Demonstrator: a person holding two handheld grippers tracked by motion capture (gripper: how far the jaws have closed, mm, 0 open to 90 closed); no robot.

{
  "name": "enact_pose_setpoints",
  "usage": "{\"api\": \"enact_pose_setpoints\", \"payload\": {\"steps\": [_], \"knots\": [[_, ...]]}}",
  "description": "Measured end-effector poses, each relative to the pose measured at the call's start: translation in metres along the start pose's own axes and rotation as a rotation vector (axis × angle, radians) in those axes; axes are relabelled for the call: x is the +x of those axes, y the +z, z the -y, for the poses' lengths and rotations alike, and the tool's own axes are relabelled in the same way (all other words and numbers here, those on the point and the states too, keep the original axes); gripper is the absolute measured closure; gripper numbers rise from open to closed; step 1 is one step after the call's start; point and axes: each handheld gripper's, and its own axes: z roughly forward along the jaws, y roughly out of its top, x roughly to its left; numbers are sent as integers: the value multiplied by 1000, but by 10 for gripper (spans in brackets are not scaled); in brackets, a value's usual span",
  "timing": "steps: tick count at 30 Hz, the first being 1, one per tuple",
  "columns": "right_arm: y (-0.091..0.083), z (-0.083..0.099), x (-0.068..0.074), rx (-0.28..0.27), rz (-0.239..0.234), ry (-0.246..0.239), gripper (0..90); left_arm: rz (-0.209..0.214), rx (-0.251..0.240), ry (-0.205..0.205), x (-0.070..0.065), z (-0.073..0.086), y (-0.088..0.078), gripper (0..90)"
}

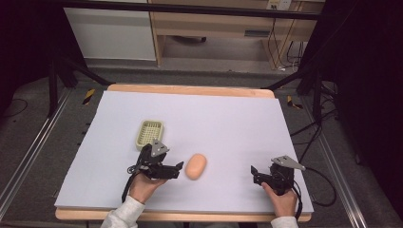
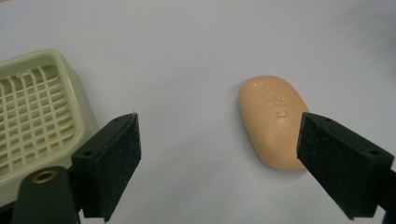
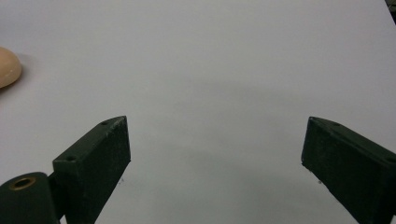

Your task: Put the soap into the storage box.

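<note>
Step in hand, by my read: approach for a pick-up of the soap [image 2: 274, 120], probably to go into the dish [image 2: 35, 119].

Left claw [image 1: 177, 170] wide open, holds nothing. Soap lies flat on the worktop [image 1: 228, 118] just ahead of it, off toward its right jaw; that jaw's tip overlaps the soap's near edge in the left gripper view, contact can't be told. Dish sits just beyond its left jaw, empty, apart from the soap.

Right claw [image 1: 254, 172] also wide open, empty, parked over bare worktop, soap well off to its left [image 3: 8, 66].

Next move calls for: shift left claw toward the soap so it sits centred between the jaws, lower, close across the narrow width. Soap is likely slick, so grip square.
</note>
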Motion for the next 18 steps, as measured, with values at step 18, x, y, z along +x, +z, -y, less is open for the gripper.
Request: {"api": "enact_pose_setpoints", "payload": {"steps": [18], "knots": [[0, 0, 0, 1, -4, 2, 83, 36, 18, 19, -16, -8, 15, 125]]}}
